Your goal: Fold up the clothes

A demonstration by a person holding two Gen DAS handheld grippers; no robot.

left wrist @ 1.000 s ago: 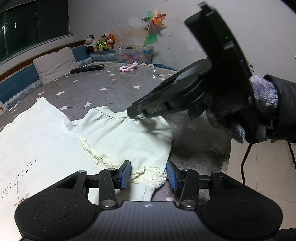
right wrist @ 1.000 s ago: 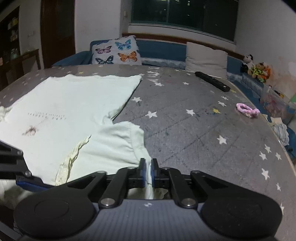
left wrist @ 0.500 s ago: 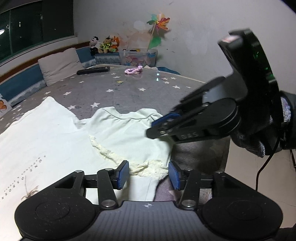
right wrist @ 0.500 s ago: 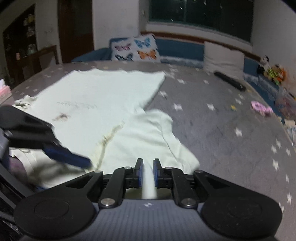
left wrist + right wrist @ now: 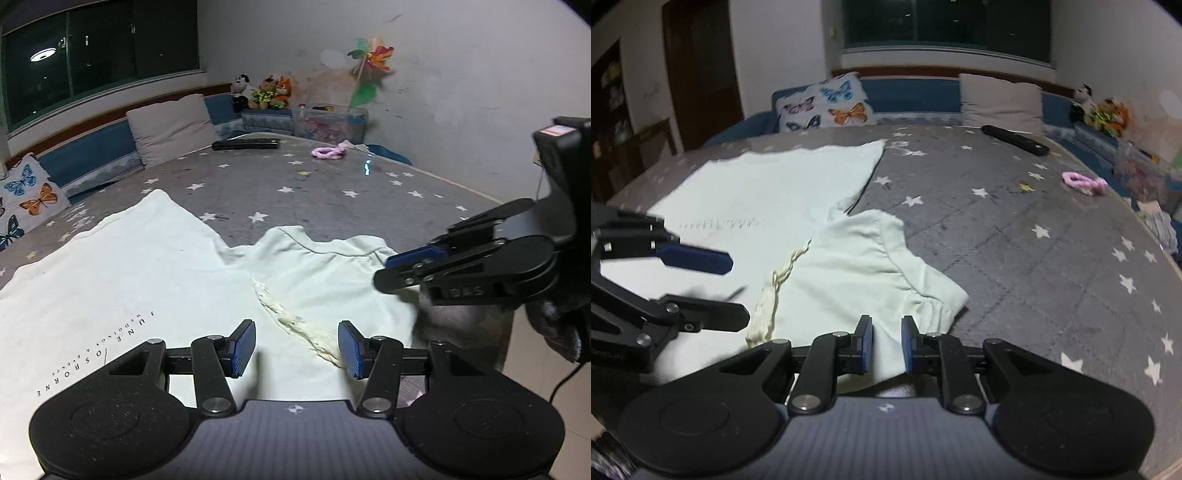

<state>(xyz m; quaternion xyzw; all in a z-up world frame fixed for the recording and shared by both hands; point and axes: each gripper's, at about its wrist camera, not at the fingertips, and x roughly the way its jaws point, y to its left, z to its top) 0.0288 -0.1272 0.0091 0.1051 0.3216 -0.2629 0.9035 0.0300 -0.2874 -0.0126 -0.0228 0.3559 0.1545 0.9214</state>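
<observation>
Once clamped, right gripper [image 5: 887, 345] fingers [image 5: 866, 343] opening.

One pale green garment [image 5: 155, 288] lies spread on the bed [image 5: 332, 192], with one sleeve [image 5: 871, 273] folded in. Two tools: left [image 5: 296, 349] and right [image 5: 887, 345]. Two pillows: one butterfly [image 5: 827, 107], one plain [image 5: 1001, 103]. Three stuffed toys [image 5: 264, 90] sit in a row. One black remote [image 5: 245, 144], one pink band [image 5: 328, 151], one pinwheel [image 5: 369, 59], one clear bin [image 5: 328, 123].
</observation>
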